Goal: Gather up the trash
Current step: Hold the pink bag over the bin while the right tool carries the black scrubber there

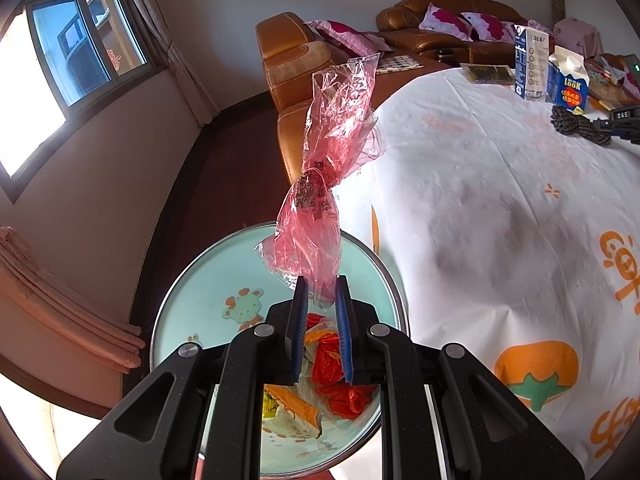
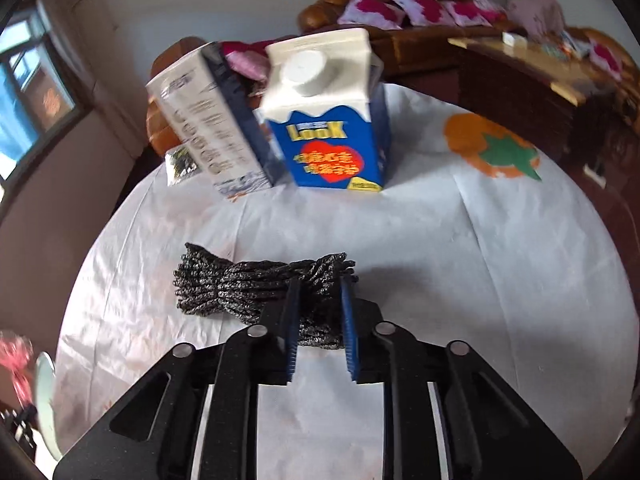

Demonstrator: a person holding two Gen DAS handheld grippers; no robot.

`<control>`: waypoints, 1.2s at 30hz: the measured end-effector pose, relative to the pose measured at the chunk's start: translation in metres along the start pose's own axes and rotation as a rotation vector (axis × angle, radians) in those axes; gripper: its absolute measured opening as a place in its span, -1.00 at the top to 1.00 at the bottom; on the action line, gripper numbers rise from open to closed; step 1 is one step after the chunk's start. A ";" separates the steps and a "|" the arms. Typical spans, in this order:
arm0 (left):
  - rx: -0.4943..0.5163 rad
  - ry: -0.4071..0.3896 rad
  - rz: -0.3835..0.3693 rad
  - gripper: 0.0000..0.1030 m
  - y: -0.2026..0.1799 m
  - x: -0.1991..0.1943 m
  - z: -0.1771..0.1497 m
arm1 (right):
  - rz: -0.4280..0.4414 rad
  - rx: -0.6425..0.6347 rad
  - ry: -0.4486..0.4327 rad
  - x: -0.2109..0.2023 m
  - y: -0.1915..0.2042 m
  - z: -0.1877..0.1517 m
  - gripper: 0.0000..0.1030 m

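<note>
L tool (image 1: 322, 286) is nearly pressed together, pinching the lower end of a crumpled pink plastic bag (image 1: 334, 152); the bag sticks up past the fingertips, twisted at mid-length, w/ a QR-code print near the twist, otherwise unreadable. Below the L tool sits a round bin (image 1: 200, 280) w/ a pale green inside and a cartoon giraffe print, just beside the desk (image 1: 480, 208); inside it lie red, orange and white wrappers (image 1: 332, 376), partly hidden by the tool. R tool (image 2: 320, 292) has its jaws narrow, clamped on one end of a dark speckled cord bundle (image 2: 240, 284) lying on the desk; the pads press the bundle from both sides. No earlier view to compare. Beyond the bundle stand two cartons, touching or nearly so: a blue gable-top carton (image 2: 332, 128) w/ a white cap, reading "LOOK" in yellow over a red heart w/ small script too blurred to read, and a taller white/navy carton (image 2: 212, 132) leaning left, its side print illegible. A small dark packet (image 2: 180, 164) lies flat behind the tall carton. The desk cover is white w/ orange fruit prints and orange characters. A brown sofa (image 1: 440, 20) w/ pink-flowered cushions stands behind.
</note>
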State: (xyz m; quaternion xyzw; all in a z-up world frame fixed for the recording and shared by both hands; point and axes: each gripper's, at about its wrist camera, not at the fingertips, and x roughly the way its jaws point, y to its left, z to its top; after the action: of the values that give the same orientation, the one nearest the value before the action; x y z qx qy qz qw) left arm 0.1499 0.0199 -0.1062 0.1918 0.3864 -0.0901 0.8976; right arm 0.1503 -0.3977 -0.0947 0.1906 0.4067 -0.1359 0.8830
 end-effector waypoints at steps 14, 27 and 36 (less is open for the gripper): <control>0.005 0.008 0.079 0.73 0.018 -0.022 -0.019 | 0.235 -0.217 -0.122 -0.059 0.095 -0.019 0.72; -0.026 0.034 0.169 0.73 0.048 -0.031 -0.048 | 0.378 -0.433 -0.094 -0.065 0.198 -0.062 0.72; -0.029 0.069 0.215 0.73 0.065 -0.029 -0.063 | 0.439 -0.542 -0.064 -0.063 0.251 -0.082 0.71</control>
State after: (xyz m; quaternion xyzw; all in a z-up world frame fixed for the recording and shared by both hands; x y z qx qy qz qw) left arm 0.1085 0.1055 -0.1065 0.2220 0.3955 0.0189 0.8911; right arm 0.1547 -0.1321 -0.0384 0.0279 0.3494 0.1644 0.9220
